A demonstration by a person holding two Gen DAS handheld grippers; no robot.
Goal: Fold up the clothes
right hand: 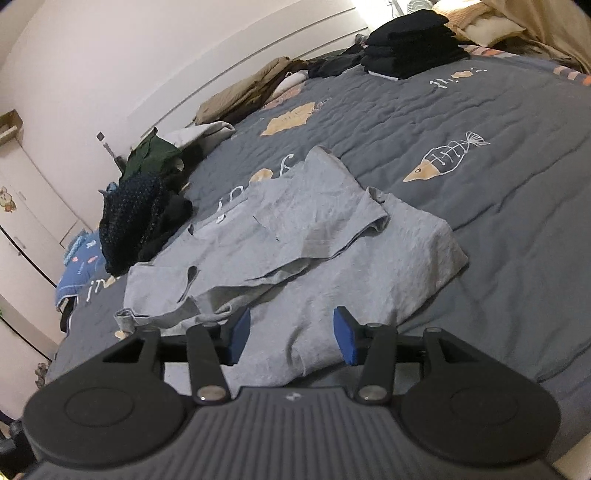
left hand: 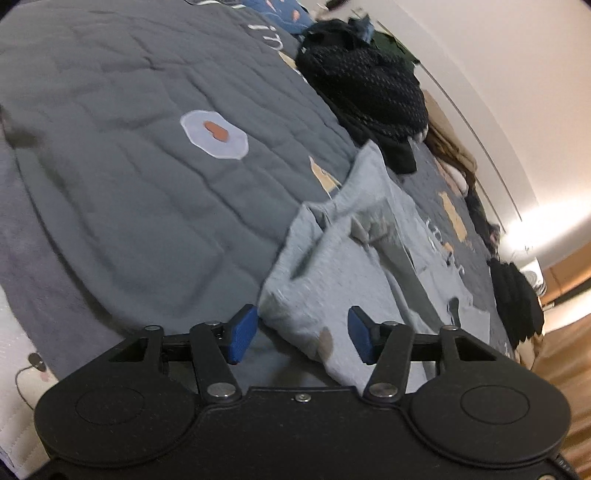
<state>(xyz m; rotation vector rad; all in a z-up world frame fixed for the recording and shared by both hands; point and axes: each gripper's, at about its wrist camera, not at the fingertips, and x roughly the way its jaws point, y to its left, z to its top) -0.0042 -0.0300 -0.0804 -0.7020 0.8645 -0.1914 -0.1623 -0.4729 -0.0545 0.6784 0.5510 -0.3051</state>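
Note:
A light grey garment [right hand: 295, 236] lies partly folded on the dark grey quilt [right hand: 480, 206], one flap laid back over its middle. In the left wrist view the same grey garment [left hand: 332, 273] runs away from the gripper, and its near corner sits between the blue pads. My left gripper [left hand: 302, 334] is open, and the pads do not press the cloth. My right gripper [right hand: 291, 338] hovers over the garment's near edge, also open, with cloth showing in the gap below it and nothing pinched.
A heap of dark unfolded clothes [left hand: 369, 85] lies at the far side of the bed, also visible as a dark clothes heap [right hand: 140, 214]. A stack of folded black clothes [right hand: 410, 44] sits near the pillows [right hand: 491, 22]. A wall and wardrobe doors [right hand: 33, 206] border the bed.

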